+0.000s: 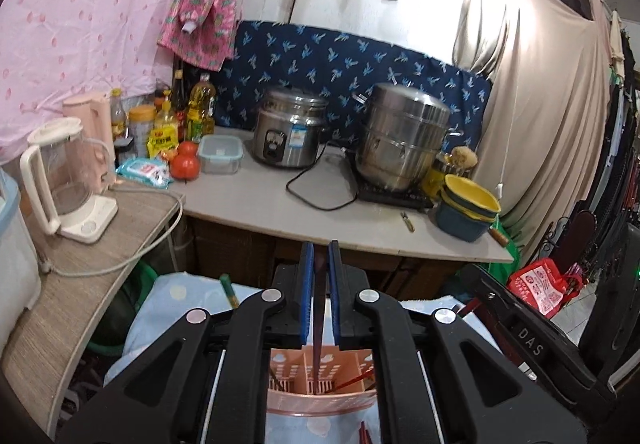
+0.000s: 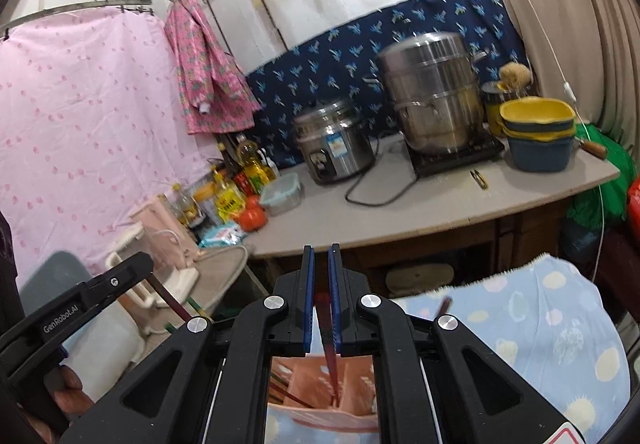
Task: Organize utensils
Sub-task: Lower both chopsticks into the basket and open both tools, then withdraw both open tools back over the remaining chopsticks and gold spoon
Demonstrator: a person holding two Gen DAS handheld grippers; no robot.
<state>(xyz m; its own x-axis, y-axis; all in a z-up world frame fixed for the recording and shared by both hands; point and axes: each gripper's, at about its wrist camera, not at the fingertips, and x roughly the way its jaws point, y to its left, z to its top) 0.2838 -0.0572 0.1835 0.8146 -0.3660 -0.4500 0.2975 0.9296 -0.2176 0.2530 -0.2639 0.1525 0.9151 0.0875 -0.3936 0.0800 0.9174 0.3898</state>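
A pink slotted utensil holder (image 1: 320, 404) (image 2: 316, 418) stands on a pale blue spotted cloth (image 1: 168, 300) (image 2: 540, 324), right under both grippers. My left gripper (image 1: 320, 244) has a dark chopstick (image 1: 319, 324) upright between its blue pads, lower end down in the holder. A thin gap shows beside it, so the pads do not press. My right gripper (image 2: 321, 248) has a red chopstick (image 2: 329, 344) leaning loosely across its narrow gap, tip in the holder. More red chopsticks (image 1: 356, 380) lie inside.
Behind runs a grey counter (image 1: 256, 211) with a rice cooker (image 1: 286, 135), a steel steamer pot (image 1: 400, 139), stacked yellow and blue bowls (image 1: 468, 211), bottles and tomatoes. A kettle (image 1: 60, 179) sits on the left side table. A green-tipped stick (image 1: 228, 288) lies on the cloth.
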